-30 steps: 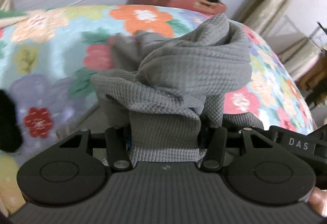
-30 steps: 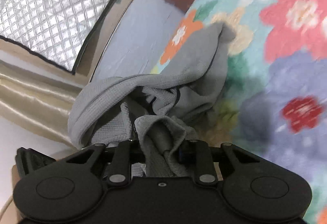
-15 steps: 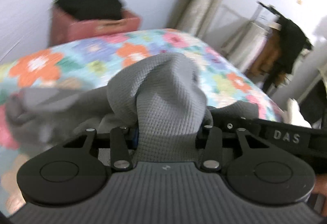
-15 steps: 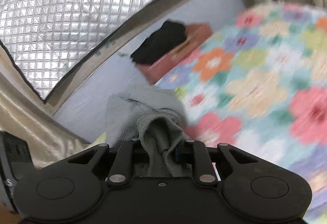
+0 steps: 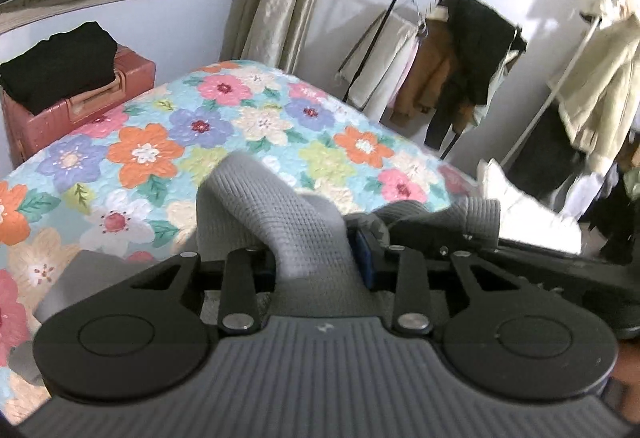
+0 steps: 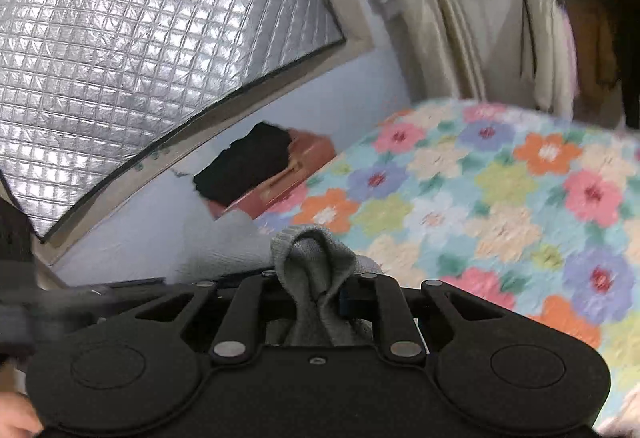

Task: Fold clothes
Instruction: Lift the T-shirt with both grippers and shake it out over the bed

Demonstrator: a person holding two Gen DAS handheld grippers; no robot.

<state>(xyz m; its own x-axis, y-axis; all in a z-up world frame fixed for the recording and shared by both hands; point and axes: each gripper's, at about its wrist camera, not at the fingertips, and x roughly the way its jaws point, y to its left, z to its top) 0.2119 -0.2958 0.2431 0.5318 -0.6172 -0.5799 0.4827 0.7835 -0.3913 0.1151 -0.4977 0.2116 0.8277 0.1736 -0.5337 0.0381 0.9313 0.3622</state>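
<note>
Since the earlier frames both grippers had risen, lifting the grey garment [image 5: 276,214] clear of the flowered bedspread [image 5: 168,142], which had lain close beneath it. The bedspread covered the bed to its far edge, where a red suitcase [image 5: 80,106] bearing folded black clothing [image 5: 60,62] stood just beside the far left corner. The left gripper [image 5: 316,258] was clenched on a thick fold of the garment. The right gripper [image 6: 316,298] pinched a narrower bunch of the same cloth.
</note>
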